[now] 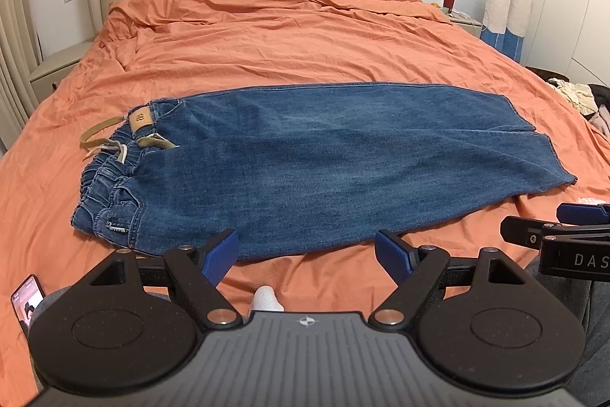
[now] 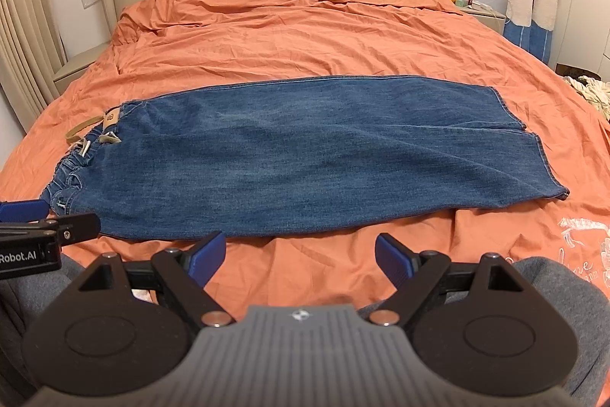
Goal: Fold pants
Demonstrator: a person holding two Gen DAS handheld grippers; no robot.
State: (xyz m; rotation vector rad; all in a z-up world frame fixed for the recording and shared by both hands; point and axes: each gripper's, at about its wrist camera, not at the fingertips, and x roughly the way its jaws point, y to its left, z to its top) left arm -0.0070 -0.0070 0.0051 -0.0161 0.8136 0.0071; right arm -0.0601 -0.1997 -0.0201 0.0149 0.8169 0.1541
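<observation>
Since the wide bed under its rumpled orange duvet carries the long blue denim pants already halved leg on leg, waistband left and hems right, the crosswise fold is likely next. Both the left gripper and right gripper hang just short of the pants' near edge, jaws apart and empty; pinch both layers squarely.

Blue denim pants lie flat across the bed, folded lengthwise, one leg on the other. Elastic waistband toward the bed's left edge, bunched, tan drawstring trailing out, leather patch showing. Hems toward the right edge, slightly offset. Well short of the headboard.
</observation>
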